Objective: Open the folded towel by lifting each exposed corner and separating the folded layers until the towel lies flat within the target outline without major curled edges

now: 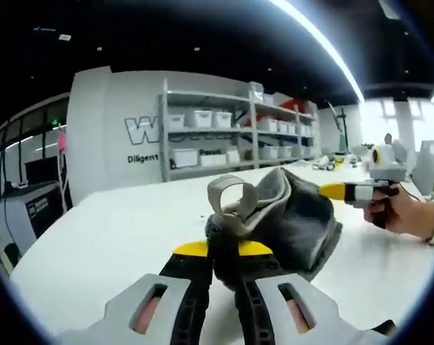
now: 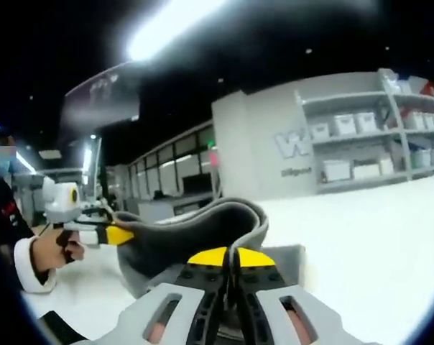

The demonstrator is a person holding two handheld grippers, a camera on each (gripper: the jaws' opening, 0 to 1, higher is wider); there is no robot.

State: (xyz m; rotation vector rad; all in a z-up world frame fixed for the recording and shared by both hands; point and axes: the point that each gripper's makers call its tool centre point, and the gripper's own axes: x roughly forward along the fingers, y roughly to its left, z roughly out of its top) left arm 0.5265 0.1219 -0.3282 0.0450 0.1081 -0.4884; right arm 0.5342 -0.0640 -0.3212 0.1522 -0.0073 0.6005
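A dark grey towel [image 1: 292, 215] with a lighter hem is bunched up over the white table [image 1: 109, 244]. In the left gripper view my left gripper [image 1: 222, 251] is shut on the towel's near edge, and a hem loop curls up just beyond its yellow tips. My right gripper [image 1: 326, 190] comes in from the right, held by a hand [image 1: 393, 212], and its yellow tip pinches the towel's far side. In the right gripper view my right gripper [image 2: 230, 259] is shut on the towel [image 2: 195, 233]. The cloth stretches left to the left gripper [image 2: 125, 236].
Grey shelves with white bins [image 1: 224, 136] stand against the wall behind the table. Some small items [image 1: 325, 164] sit at the table's far end. A dark machine [image 1: 23, 208] stands off the table's left side. A white-cuffed sleeve [image 2: 30, 262] shows at the left.
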